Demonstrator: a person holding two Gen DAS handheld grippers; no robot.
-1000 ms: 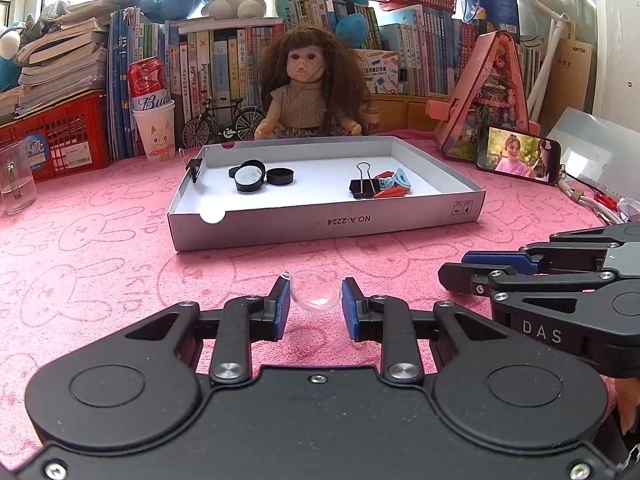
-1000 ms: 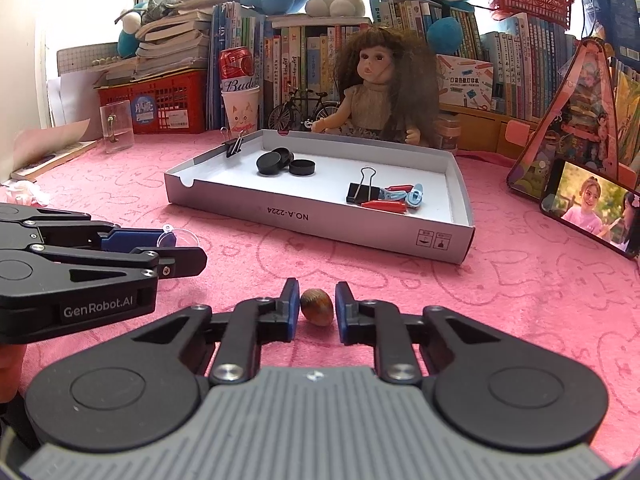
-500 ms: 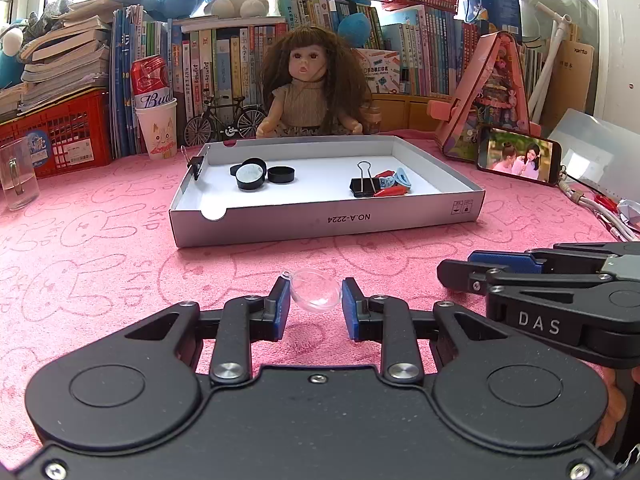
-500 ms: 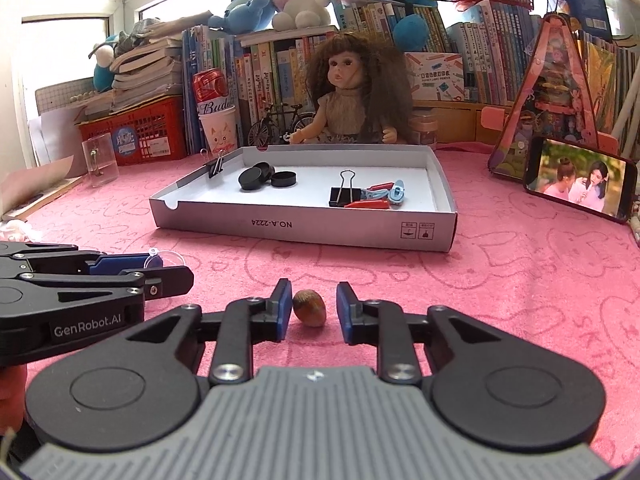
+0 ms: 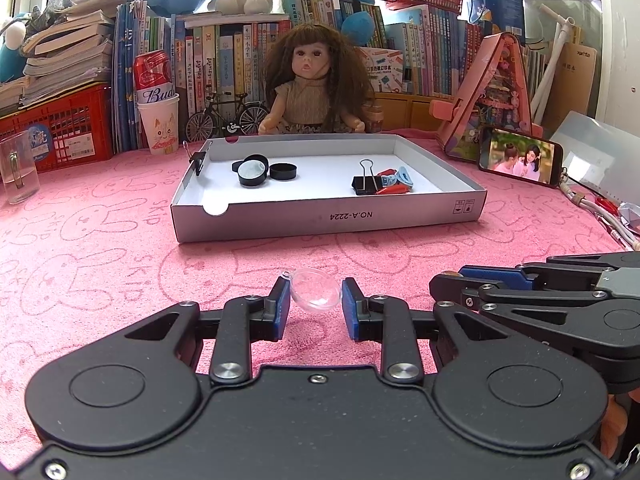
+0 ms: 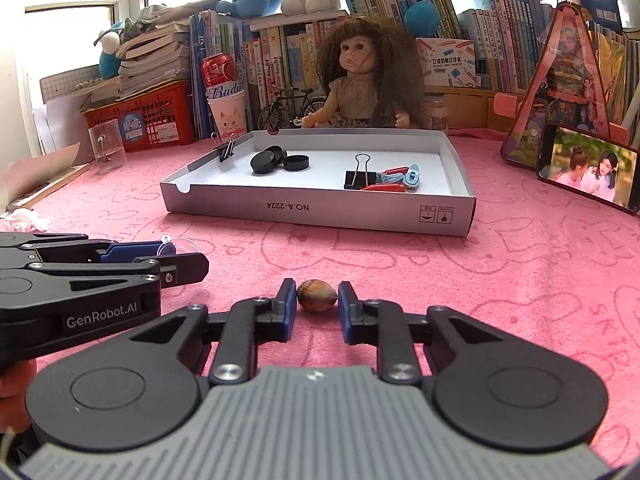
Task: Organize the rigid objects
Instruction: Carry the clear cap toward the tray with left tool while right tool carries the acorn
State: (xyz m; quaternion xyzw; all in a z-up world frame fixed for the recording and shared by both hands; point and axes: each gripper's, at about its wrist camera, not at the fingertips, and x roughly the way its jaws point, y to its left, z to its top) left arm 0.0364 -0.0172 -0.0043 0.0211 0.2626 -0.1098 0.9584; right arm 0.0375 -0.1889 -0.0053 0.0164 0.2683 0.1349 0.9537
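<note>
My left gripper (image 5: 315, 300) is shut on a clear plastic dome (image 5: 316, 290), held just above the pink cloth. My right gripper (image 6: 315, 302) is shut on a brown oval nut-like stone (image 6: 316, 301). A shallow white box (image 5: 328, 220) stands ahead with black round lids (image 5: 252, 172), a black binder clip (image 5: 364, 184) and red and blue clips (image 5: 396, 182) inside. In the right wrist view the box (image 6: 320, 210) is ahead and the left gripper (image 6: 160, 260) with the dome (image 6: 178, 246) sits at the left.
A doll (image 5: 316, 84), toy bicycle (image 5: 228, 116), paper cup with can (image 5: 158, 120), red crate (image 5: 60, 128), glass (image 5: 16, 168) and books line the back. A phone (image 5: 520, 156) and cables (image 5: 600, 216) lie at right. Crumpled tissue (image 6: 24, 220) lies at left.
Both grippers have lifted slightly and moved a little toward the box, each still holding its object. Nothing in the box has moved.
</note>
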